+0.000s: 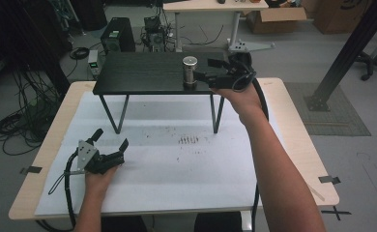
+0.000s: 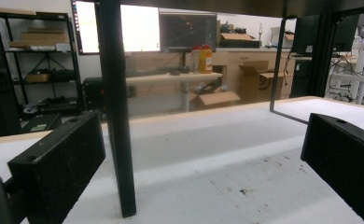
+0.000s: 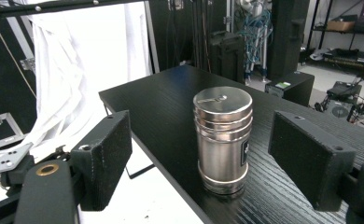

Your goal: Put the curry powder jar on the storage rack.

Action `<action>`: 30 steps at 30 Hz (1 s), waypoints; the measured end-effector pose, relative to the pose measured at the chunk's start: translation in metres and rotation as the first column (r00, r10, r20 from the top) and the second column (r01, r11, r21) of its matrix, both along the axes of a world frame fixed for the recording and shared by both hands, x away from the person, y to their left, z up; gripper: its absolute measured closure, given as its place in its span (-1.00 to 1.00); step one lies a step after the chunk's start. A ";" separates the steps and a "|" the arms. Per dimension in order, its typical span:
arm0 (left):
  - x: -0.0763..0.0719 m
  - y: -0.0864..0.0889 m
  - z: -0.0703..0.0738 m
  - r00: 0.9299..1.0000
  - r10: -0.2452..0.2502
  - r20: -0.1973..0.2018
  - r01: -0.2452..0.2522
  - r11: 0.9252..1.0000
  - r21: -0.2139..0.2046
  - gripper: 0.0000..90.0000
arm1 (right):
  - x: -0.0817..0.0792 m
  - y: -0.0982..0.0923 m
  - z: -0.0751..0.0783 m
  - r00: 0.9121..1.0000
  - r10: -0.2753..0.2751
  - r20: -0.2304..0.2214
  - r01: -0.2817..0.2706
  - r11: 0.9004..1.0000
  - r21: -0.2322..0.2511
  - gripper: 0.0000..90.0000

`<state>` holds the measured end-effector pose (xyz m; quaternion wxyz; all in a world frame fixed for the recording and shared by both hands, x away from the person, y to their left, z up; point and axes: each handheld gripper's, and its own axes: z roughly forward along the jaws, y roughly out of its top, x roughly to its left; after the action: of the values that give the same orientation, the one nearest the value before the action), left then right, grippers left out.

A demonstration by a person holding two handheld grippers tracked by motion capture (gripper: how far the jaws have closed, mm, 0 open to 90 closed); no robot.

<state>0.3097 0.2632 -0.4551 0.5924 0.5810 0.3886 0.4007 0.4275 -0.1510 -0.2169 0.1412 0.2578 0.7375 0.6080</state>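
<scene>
On black shelf (image 1: 148, 72), canister (image 3: 222, 140) between right tool (image 3: 217, 154) jaws.

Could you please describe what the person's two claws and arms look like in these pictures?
Both claws, left claw and right claw, are black, each with two blocky rectangular jaws faced with dark pads. The left one carries a grey three-cornered plate on top. A black cable trails from each. The forearms are bare, with no sleeves in view.
</scene>
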 end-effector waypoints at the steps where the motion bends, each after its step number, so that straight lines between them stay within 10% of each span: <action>1: 0.000 0.000 0.000 1.000 0.000 0.000 0.000 1.000 0.000 -1.00 | -0.001 0.000 0.000 1.000 0.002 0.002 -0.002 1.000 0.002 -0.53; 30: 0.000 0.000 0.000 1.000 -0.001 0.002 0.001 1.000 0.002 -1.00 | -0.029 -0.011 -0.013 0.995 0.078 0.067 -0.082 0.995 0.054 -0.71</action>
<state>0.3096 0.2631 -0.4551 0.5925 0.5813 0.3873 0.4014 0.3984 -0.1619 -0.2299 0.1333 0.2121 0.7246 0.6421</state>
